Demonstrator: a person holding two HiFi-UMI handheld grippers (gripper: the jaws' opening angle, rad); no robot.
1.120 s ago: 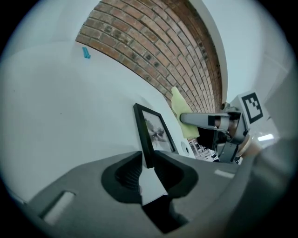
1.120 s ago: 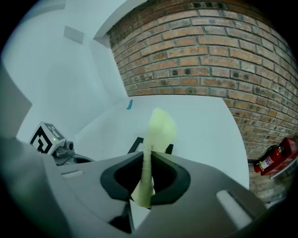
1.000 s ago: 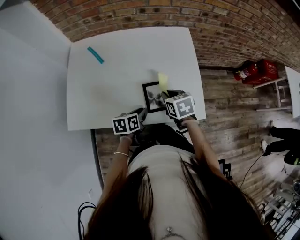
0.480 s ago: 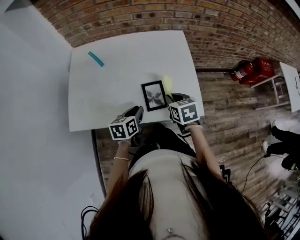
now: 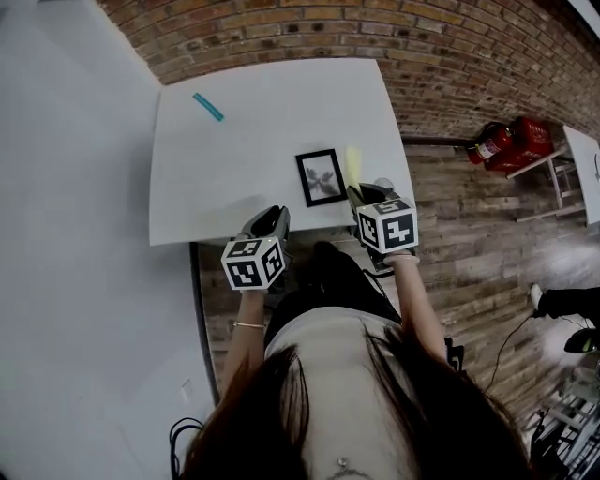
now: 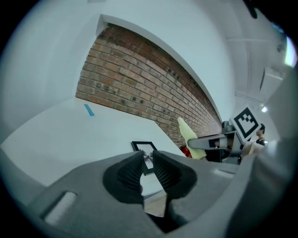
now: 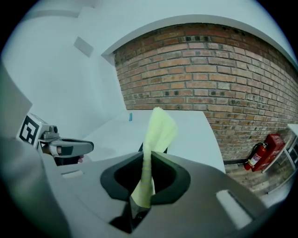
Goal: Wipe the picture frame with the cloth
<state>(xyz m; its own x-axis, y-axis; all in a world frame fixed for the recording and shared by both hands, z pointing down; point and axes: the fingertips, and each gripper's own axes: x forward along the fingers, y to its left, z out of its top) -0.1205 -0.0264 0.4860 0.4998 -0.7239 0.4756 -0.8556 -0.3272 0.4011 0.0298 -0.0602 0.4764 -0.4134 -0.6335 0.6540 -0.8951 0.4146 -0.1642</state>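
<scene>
While the frame point(image 5: 321, 177) lies flat on the white table point(image 5: 234, 159), close to its near edge, neither gripper touches it.

The right gripper point(image 5: 361, 192) is just to the right of the frame, pointing away from the person. Its fingers point(image 7: 165, 174) are closed tight on a pale yellow cloth point(image 5: 352, 164). The cloth is pinched into a narrow fold between the pads and fans out past the fingertips. From the head view its free end is just beside the frame's right side; I cannot tell whether it touches the frame. From the left gripper view the cloth stands up clear of the table.

The left gripper point(image 5: 274, 217) is left of the frame and nearer the person, at the table's near edge and apart from the frame. Its fingers point(image 6: 132, 174) have just been closing and now stand only a narrow slit apart. Nothing is between them — only the distant frame shows through the gap.

A short teal strip point(image 5: 208, 107) lies well apart from the frame, towards the far left corner of the table. Beyond the frame the table ends at a brick wall point(image 5: 375, 28). Well to the frame's right, a red extinguisher point(image 5: 492, 142) lies on the wooden floor point(image 5: 469, 216) by that wall.
</scene>
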